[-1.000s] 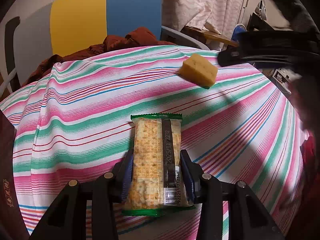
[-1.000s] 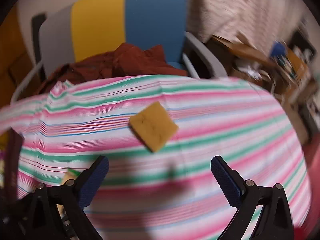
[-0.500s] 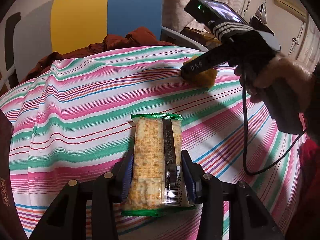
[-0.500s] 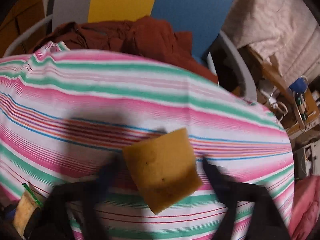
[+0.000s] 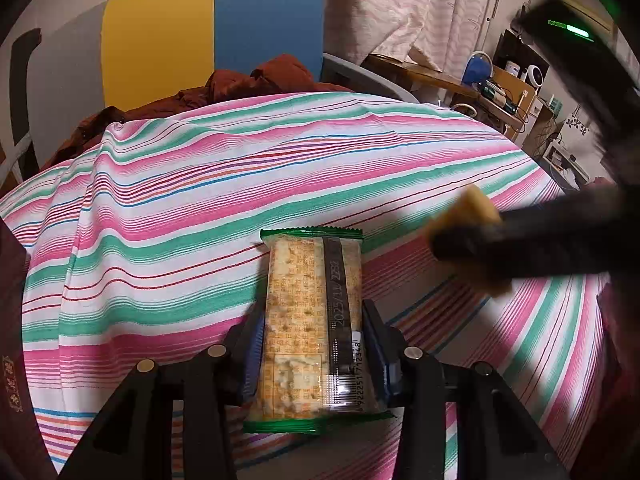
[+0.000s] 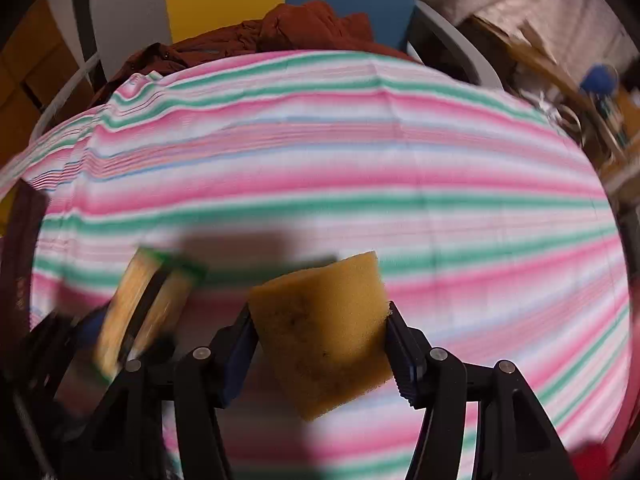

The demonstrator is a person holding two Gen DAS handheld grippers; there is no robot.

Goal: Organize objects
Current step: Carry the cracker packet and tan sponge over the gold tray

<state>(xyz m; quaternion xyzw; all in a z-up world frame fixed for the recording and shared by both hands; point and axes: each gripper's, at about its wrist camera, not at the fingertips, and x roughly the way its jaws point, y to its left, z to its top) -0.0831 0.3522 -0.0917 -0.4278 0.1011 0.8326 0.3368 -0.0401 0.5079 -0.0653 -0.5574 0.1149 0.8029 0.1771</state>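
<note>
Striped cloth [image 5: 168, 208] over a table, blue-and-yellow chair [image 5: 212, 28] behind its far edge. Sponge [image 6: 324, 332] gone from the cloth near the right edge a second ago; now lifted, pinched in the right gripper [image 6: 320, 344]. Pickup done, placing likely next. Left gripper [image 5: 312, 356] still clamped on the cracker packet [image 5: 314, 320] at the near edge. Right view alone shows both pads squeezing foam; left view blurs that.

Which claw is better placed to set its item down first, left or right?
Probably left: the left claw holds the cracker packet low over the striped cloth; the right claw's view is blurred.
</note>
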